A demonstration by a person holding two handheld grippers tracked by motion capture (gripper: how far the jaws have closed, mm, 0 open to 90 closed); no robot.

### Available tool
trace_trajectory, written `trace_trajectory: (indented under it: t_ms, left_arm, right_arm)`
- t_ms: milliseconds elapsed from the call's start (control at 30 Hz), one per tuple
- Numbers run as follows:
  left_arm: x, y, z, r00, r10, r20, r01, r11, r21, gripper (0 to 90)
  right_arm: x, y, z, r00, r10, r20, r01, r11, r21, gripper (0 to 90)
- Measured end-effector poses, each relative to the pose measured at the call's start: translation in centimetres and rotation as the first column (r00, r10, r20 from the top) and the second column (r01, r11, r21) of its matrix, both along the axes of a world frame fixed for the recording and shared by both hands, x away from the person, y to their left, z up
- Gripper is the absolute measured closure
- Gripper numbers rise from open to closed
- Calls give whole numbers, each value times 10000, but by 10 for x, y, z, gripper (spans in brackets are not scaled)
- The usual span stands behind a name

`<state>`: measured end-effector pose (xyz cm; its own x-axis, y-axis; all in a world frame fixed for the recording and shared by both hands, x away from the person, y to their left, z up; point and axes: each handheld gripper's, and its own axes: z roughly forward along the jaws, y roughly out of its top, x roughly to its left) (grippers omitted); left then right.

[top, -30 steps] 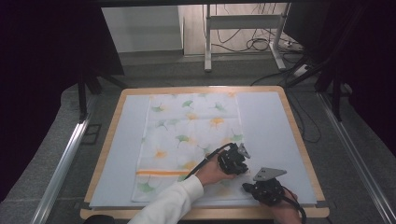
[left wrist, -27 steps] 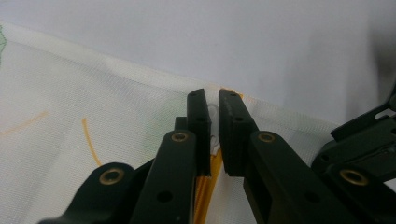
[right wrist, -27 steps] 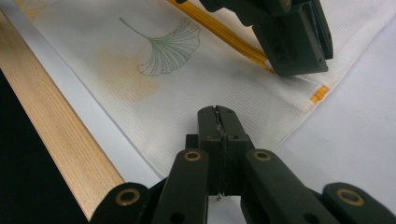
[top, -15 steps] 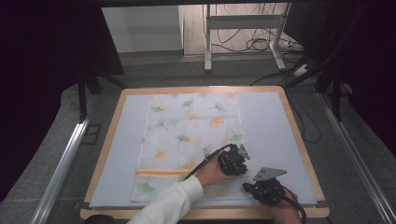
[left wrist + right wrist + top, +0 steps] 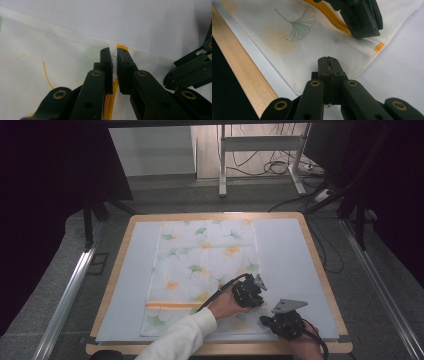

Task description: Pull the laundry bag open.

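My right gripper sits nearest me, at the near right corner of the ginkgo-print cloth, its jaws pressed together on the cloth's hem; in the right gripper view a sliver of white fabric shows between the closed tips. Just beyond it along the right edge of the cloth, my left gripper has its jaws drawn narrow around the hem where the orange stripe meets the edge; in the left gripper view a thin gap remains between the tips with a fold of cloth in it, so I judge it pinched but I cannot tell how firmly.

The cloth lies flat on the pale mat, which covers the wooden-rimmed table; the cloth runs from the mat's near edge to its far edge, left of the mat's centre.

I judge the step in hand to be taking hold of the right edge at two points, ready to fold. The next move calls for both grips to be sound, then lifting the edge together and carrying it across toward the cloth's left side without letting the hem slip.

Counted: one cloth, one orange stripe across it, one mat, two grippers.
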<state>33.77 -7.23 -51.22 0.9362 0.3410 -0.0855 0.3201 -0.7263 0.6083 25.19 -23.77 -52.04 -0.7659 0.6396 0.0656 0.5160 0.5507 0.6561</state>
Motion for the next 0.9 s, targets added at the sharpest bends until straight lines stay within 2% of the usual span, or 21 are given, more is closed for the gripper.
trace_trajectory:
  t_ms: [233,400,433,567,633,733,833,900]
  left_arm:
    - [0,2,-1,10000,-5,21,5,9999,-170,846]
    - [0,-2,-1,9999,-45,91,47,9998,-204,846]
    - [0,-2,-1,9999,-51,108,53,9998,-195,846]
    - [0,-3,-2,9998,-102,189,105,9998,-173,846]
    - [-1,-3,-1,9995,-106,306,109,9999,-106,846]
    - [-3,-3,-1,9994,-31,332,34,10000,-78,847]
    - [-3,-2,-1,9991,-102,411,103,9999,-15,847]
    - [-4,-1,-1,9990,-119,432,120,9999,-22,847]
  right_arm:
    - [3,-2,0,9997,-143,-194,146,9998,138,895]
    - [12,-2,4,9974,-698,201,693,9972,267,894]
    - [16,-3,5,9960,-827,348,820,9964,204,894]
    - [24,-6,2,9909,-1284,412,1290,9916,-131,895]
    - [26,-10,0,9888,-1486,98,1483,9886,275,896]
    - [27,-12,-1,9864,-1641,-130,1645,9851,494,897]
    - [27,-12,-2,9844,-1748,-217,1758,9828,562,899]
    - [27,-11,-2,9854,-1704,-49,1704,9844,427,899]
